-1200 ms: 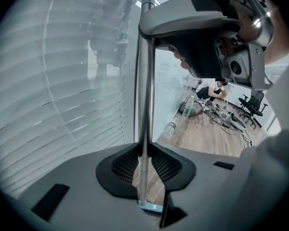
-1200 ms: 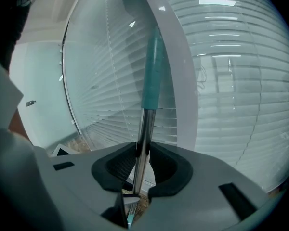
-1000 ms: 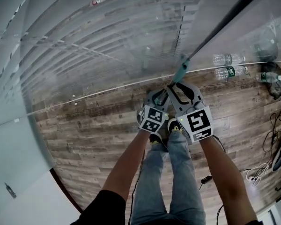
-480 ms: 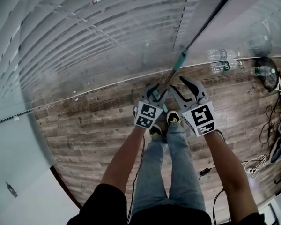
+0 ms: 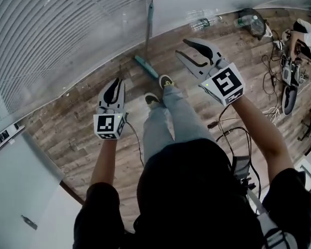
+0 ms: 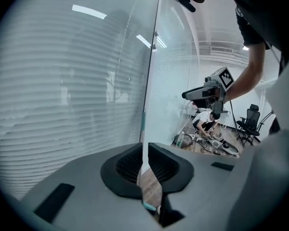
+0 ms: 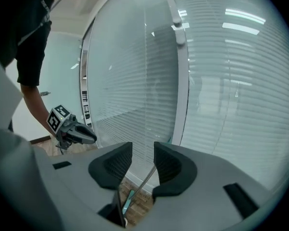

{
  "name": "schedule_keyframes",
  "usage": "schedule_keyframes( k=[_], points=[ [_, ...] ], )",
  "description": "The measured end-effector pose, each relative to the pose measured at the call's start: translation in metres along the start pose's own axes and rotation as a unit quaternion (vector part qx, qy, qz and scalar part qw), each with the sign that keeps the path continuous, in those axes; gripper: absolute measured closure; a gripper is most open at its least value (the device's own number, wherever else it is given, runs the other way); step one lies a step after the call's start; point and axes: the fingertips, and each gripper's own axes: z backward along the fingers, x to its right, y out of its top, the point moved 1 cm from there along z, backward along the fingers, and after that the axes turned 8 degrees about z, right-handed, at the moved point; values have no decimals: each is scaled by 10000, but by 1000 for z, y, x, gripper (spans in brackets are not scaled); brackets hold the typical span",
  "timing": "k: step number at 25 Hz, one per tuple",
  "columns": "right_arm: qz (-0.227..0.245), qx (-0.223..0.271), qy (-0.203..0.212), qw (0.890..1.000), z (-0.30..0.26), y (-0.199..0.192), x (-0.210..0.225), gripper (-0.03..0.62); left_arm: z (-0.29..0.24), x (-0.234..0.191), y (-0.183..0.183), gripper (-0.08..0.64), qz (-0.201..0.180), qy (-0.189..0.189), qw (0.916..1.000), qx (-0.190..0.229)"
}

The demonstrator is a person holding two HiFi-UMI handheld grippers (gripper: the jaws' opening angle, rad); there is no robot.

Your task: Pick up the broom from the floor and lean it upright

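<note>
The broom stands upright, leaning on the glass wall: its thin handle runs up the glass and its teal head rests on the wooden floor just ahead of my shoes. Neither gripper touches it. My left gripper hangs left of the head, its jaws closing to a narrow gap with nothing in them; the distant handle shows through that gap. My right gripper is raised to the right, jaws wide and closing slightly, also with nothing in them. The handle and head lie far beyond it.
A glass wall with blinds behind it fills the left and far side. Water bottles and a dark bag lie at its foot. Cables and gear cover the floor at right, where another person crouches.
Both grippers have let go of the broom handle, moved apart and risen well above the floor. The broom now stands by itself against the glass.
</note>
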Motion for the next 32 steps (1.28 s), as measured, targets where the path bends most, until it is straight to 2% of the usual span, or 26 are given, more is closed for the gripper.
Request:
schedule_keyframes(
  k=[2, 7, 11, 15, 23, 32],
  points=[
    [79, 149, -188, 9997, 31, 35, -3, 466, 35, 12, 20, 535, 109, 48, 9997, 201],
    [226, 618, -473, 9967, 90, 111, -30, 556, 117, 38, 70, 540, 607, 188, 9944, 842],
    [197, 937, -532, 9940, 118, 150, -45, 575, 151, 53, 105, 541, 717, 256, 9884, 1313],
    [-120, 1104, -670, 9916, 140, 160, -55, 575, 174, 74, 124, 540, 816, 263, 9841, 1554],
    [-563, 1358, -629, 9871, 139, 172, -74, 575, 187, 97, 135, 540, 571, 91, 9868, 1511],
    [-604, 1440, -686, 9853, 143, 177, -68, 575, 188, 109, 155, 540, 711, 35, 9821, 1742]
  ],
)
